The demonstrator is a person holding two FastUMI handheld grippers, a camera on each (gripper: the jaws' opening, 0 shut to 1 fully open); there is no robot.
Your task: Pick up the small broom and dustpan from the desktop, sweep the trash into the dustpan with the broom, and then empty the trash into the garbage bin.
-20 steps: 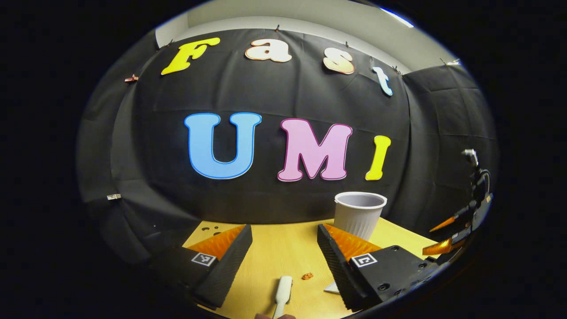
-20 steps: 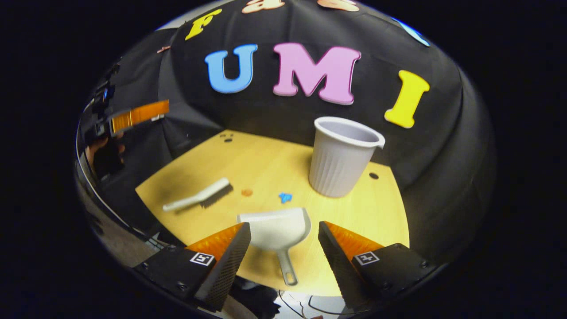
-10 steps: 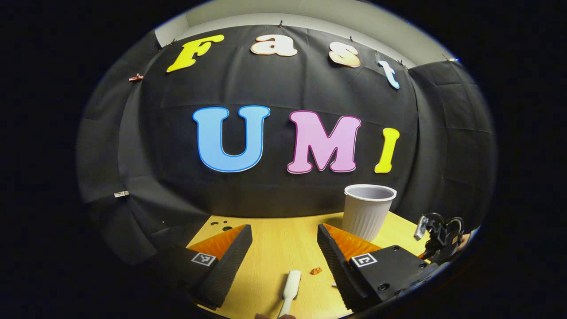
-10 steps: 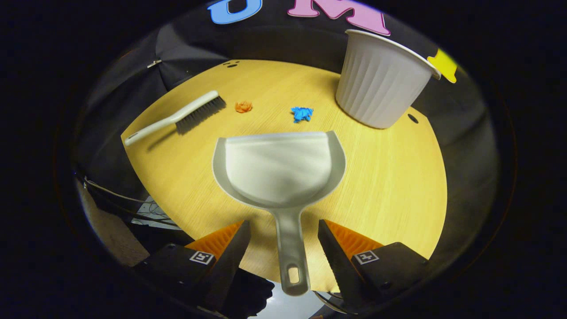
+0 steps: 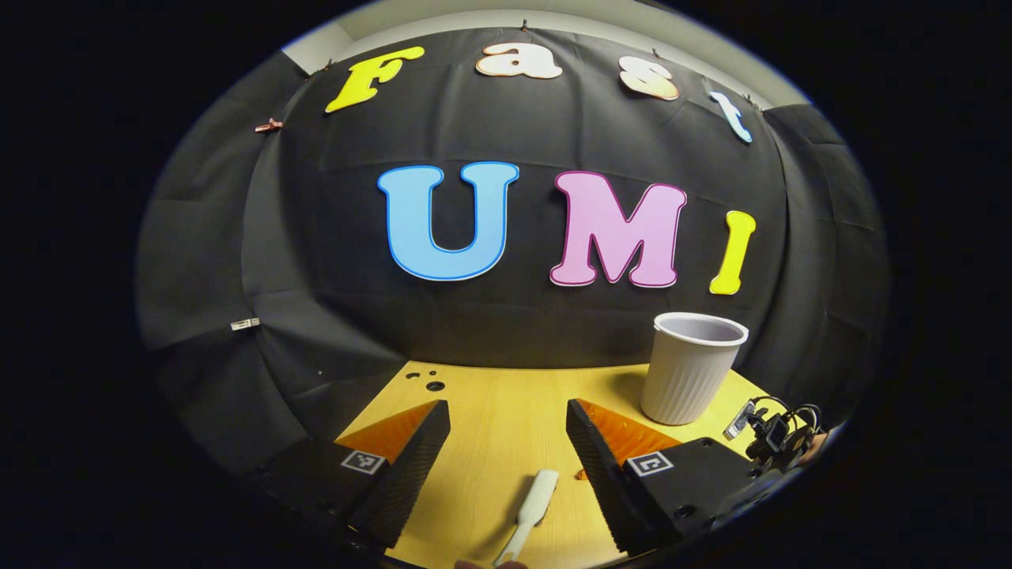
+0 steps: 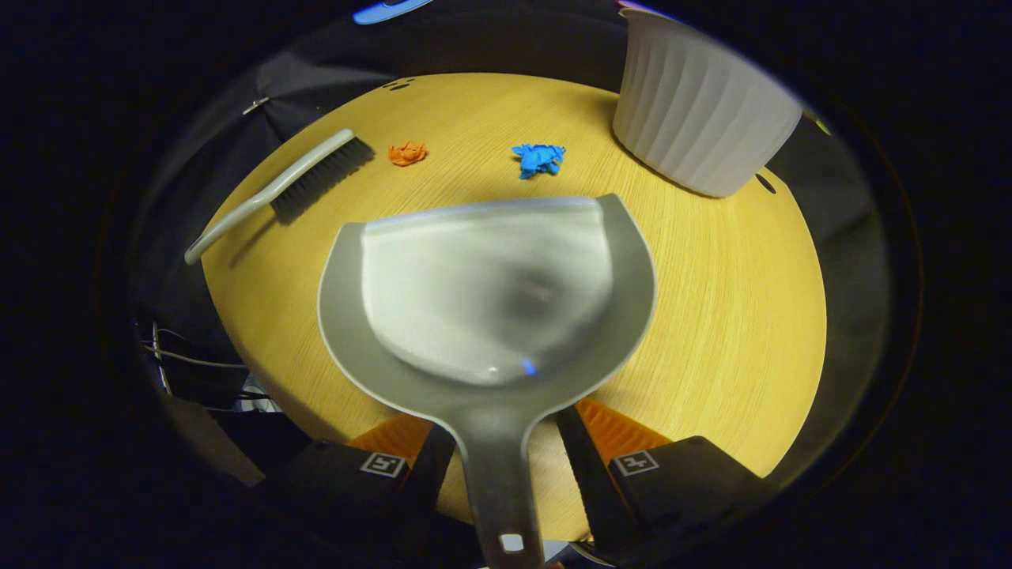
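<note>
Desktop: round, light wood, bare room right of the dustpan. Garbage bin: white, ribbed, at far edge. Dustpan: grey, mid-table, handle between the right gripper fingers, narrowed onto it, probably gripping. Broom lies far-left near the rim; its handle sits between the wide-spread left gripper fingers. Orange scrap and blue scrap beyond the pan.

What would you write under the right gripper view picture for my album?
Right gripper closing around the dustpan handle, with broom, two paper scraps and bin beyond.
</note>
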